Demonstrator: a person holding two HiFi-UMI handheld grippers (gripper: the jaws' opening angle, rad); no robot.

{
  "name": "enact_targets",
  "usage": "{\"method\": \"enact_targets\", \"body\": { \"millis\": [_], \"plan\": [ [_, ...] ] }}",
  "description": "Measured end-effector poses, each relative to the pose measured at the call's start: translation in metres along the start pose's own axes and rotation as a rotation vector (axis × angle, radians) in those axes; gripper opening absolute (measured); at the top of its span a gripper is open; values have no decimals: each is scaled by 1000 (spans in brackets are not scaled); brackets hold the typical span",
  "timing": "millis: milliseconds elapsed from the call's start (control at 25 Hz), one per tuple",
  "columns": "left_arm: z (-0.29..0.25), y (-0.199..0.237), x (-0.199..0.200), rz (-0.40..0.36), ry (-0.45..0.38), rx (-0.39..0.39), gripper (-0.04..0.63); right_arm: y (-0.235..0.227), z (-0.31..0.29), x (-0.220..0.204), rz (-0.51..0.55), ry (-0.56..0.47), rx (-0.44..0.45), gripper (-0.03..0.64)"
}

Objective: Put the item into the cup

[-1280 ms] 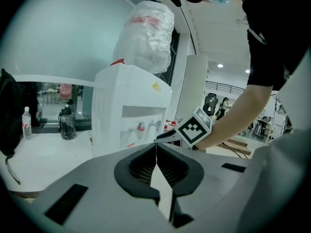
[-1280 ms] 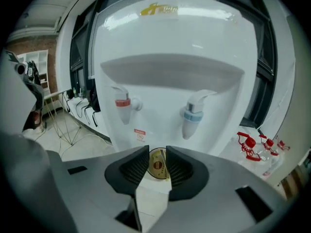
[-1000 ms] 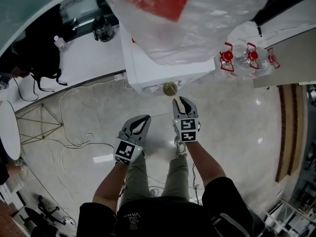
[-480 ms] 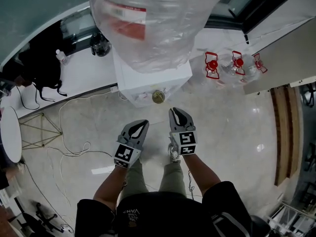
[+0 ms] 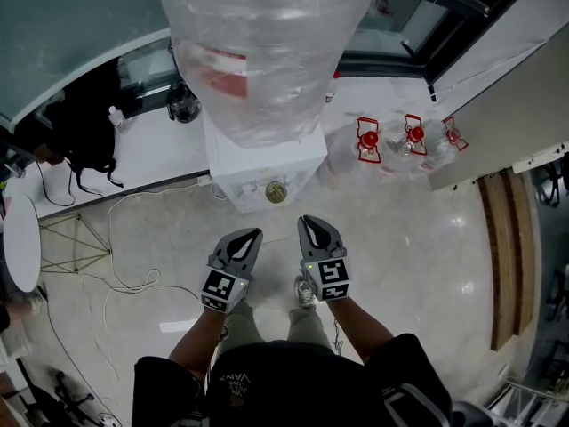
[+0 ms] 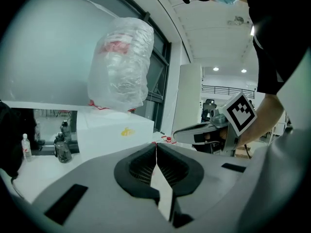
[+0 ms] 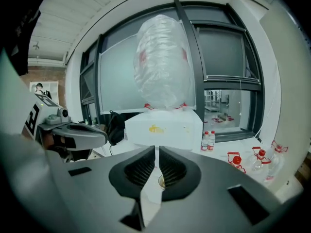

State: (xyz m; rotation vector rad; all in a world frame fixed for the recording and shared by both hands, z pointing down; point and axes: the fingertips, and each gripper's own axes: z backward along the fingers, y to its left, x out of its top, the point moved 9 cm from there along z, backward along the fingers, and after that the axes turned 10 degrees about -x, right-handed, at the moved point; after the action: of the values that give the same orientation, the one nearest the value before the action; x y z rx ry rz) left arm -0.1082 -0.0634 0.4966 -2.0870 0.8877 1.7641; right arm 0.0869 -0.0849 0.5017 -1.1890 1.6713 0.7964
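Since neither gripper holds anything, what counts is the cup (image 5: 276,191). It sits upright, mouth up, on the front ledge of the white dispenser (image 5: 253,163), ahead of both grippers & between their lines. The right gripper (image 5: 311,225) looks nearer, and the right gripper view shows the cup's rim low in the slit between its jaws. The left gripper (image 5: 249,237) is alongside, a touch farther off. Left jaws are pressed together, empty; right jaws have only a thin slit, empty. The item itself can't be picked out. Prob. the start of the task: the item needs finding 1st.
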Motion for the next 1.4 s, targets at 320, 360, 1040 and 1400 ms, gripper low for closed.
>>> {"method": "enact_targets", "body": {
  "millis": [320, 360, 1040, 1400],
  "plan": [
    [15, -28, 30, -14, -5, 8, 20, 2, 48, 27, -24, -40, 43, 56],
    [16, -30, 34, -16, -8, 7, 20, 1, 53, 28, -37, -42, 43, 57],
    [43, -63, 79, -63, -21, 11, 20, -20, 119, 54, -113, -58, -6, 55],
    [57, -69, 98, -92, -35, 25, 20, -29, 142, 60, -133, -55, -40, 55]
  ]
}}
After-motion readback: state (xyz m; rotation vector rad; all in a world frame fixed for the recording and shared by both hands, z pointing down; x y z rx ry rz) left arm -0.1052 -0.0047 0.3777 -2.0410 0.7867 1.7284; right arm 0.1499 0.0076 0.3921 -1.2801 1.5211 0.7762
